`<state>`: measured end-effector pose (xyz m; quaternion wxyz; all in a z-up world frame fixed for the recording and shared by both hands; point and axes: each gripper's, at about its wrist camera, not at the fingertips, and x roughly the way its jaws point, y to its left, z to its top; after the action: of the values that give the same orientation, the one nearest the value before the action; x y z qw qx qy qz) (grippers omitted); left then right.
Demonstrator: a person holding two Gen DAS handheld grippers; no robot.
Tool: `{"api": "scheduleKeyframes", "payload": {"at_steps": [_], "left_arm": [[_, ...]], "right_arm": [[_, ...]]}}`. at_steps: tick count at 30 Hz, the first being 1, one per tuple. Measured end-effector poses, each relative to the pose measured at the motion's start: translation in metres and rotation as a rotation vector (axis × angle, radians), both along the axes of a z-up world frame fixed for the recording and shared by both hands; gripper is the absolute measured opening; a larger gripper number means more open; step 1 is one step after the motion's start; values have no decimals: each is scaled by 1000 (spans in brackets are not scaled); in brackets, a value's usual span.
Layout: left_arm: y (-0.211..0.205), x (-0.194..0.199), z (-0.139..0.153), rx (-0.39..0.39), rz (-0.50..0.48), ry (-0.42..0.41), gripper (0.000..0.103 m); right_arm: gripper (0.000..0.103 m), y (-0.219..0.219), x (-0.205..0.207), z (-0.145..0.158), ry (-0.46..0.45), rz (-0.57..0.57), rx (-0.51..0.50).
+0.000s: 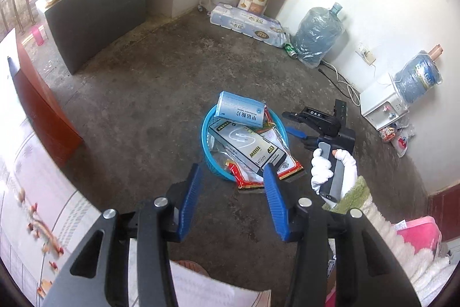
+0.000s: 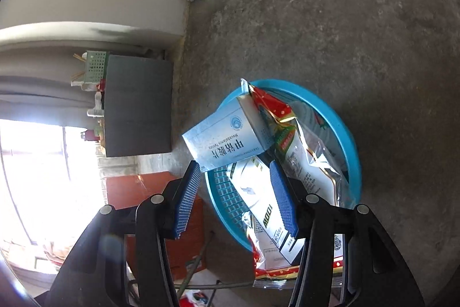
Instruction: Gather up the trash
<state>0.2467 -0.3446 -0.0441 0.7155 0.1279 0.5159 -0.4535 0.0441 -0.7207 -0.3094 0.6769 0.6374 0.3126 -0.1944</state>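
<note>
A blue plastic basket (image 1: 204, 131) stands on the concrete floor, piled with trash. On top lie a light-blue medicine box (image 1: 240, 110), a long grey box (image 1: 247, 146) and red-and-silver foil packets (image 1: 250, 180) that hang over the near rim. My left gripper (image 1: 233, 167) hovers open above the basket's near edge, with nothing between its blue pads. A white-gloved hand (image 1: 323, 167) holds my right gripper (image 1: 290, 124) just right of the basket. In the right wrist view that gripper (image 2: 235, 164) is open over the basket (image 2: 355, 151), with the medicine box (image 2: 224, 140) just past its fingertips.
A dark grey cabinet (image 1: 97, 19) stands at the back left. A toilet-paper pack (image 1: 247, 25) and two wrapped water jugs (image 1: 316, 33) line the far wall. A white dispenser (image 1: 382, 102) with a cable sits right, and a red door (image 1: 43, 111) stands left.
</note>
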Motion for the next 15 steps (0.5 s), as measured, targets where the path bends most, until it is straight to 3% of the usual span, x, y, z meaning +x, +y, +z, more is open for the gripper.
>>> {"api": "scheduleKeyframes", "payload": {"at_steps": [5, 8, 11, 15], "left_arm": [[47, -13, 28, -65, 57, -79, 48], [76, -31, 46, -105, 85, -138, 53], [107, -52, 61, -154, 131, -183, 61], [146, -82, 70, -205, 219, -207, 85]], "right_arm": [[50, 7, 3, 34, 15, 76, -137], [54, 40, -1, 71, -2, 164, -257], [64, 91, -14, 117, -17, 261, -409], [84, 163, -40, 176, -45, 381, -620]]}}
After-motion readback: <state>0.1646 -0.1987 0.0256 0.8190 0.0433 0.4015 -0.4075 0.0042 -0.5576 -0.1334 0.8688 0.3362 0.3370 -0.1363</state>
